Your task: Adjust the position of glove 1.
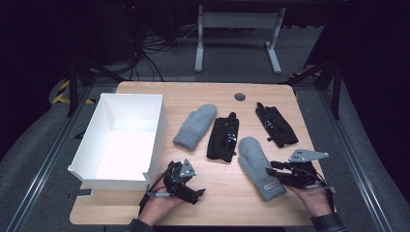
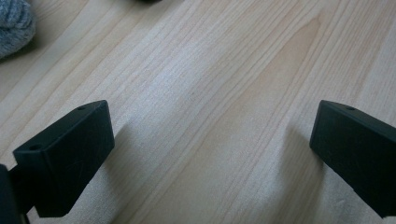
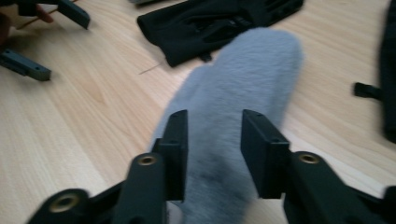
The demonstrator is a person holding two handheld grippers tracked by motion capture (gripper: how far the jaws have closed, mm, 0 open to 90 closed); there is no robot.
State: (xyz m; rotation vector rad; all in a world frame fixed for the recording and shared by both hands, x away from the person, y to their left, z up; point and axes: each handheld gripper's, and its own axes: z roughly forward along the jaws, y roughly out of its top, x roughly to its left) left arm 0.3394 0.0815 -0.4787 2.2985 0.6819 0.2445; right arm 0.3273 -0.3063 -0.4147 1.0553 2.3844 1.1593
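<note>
Around the work, four gloves lie on the wooden table (image 1: 145, 212): a fuzzy grey mitten (image 1: 196, 126) mid-table, a black glove (image 1: 224, 137) just right of it, another black glove (image 1: 276, 125) toward the far right corner. The near grey mitten (image 3: 243, 107) lies by the near right edge, its soft cuff between the partly parted jaws of the right gripper (image 3: 214, 149), whose pads do not press on it. A white open-topped box (image 1: 87, 140), with nothing in it, sits along the left edge. The left gripper (image 2: 210, 140) rests wide open over bare, pale-grained wood, holding nothing.
</note>
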